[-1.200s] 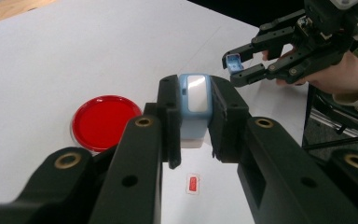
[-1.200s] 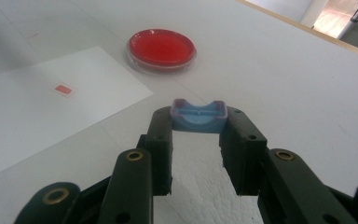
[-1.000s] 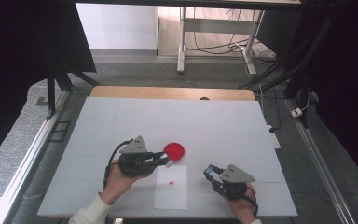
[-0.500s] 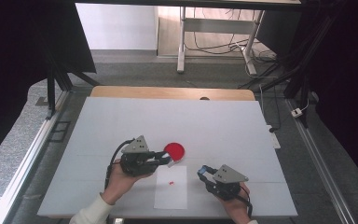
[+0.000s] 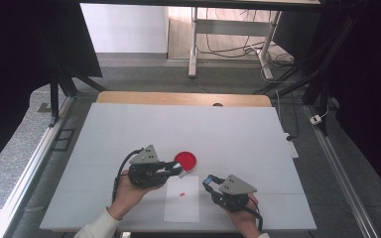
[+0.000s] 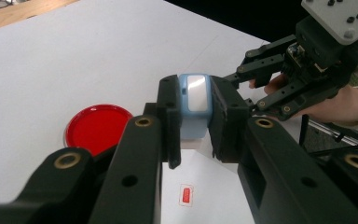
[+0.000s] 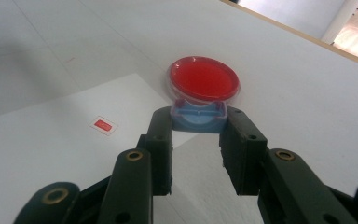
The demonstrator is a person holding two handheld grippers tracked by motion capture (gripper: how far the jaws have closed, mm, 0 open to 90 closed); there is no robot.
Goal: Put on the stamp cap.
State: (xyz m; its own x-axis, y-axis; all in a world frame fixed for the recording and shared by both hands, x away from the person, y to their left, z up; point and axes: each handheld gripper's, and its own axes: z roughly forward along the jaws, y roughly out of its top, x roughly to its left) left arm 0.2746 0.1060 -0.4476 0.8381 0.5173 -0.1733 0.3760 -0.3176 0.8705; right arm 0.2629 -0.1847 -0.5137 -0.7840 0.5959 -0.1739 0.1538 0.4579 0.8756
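Holding each pale blue piece separately: your left gripper point(image 6: 193, 121) fingers clamp the blue body point(image 6: 194, 100) above the paper sheet point(image 5: 182, 198); right gripper point(image 7: 198, 135) fingers pinch the blue cap point(image 7: 198, 116), likely for joining beside the red dish point(image 5: 185, 160) on the table point(image 5: 228, 129).

Dish point(image 5: 185, 160) on surface point(image 5: 238, 134), near middle. Sheet point(image 5: 182, 199) just before it, at near edge; small tag point(image 5: 181, 194) on sheet. Left hand-held gripper point(image 5: 174, 169) left of dish, clamped on a block point(image 6: 194, 105). Right hand-held gripper point(image 5: 209, 182) right of sheet, clamped on a tray point(image 7: 199, 116).
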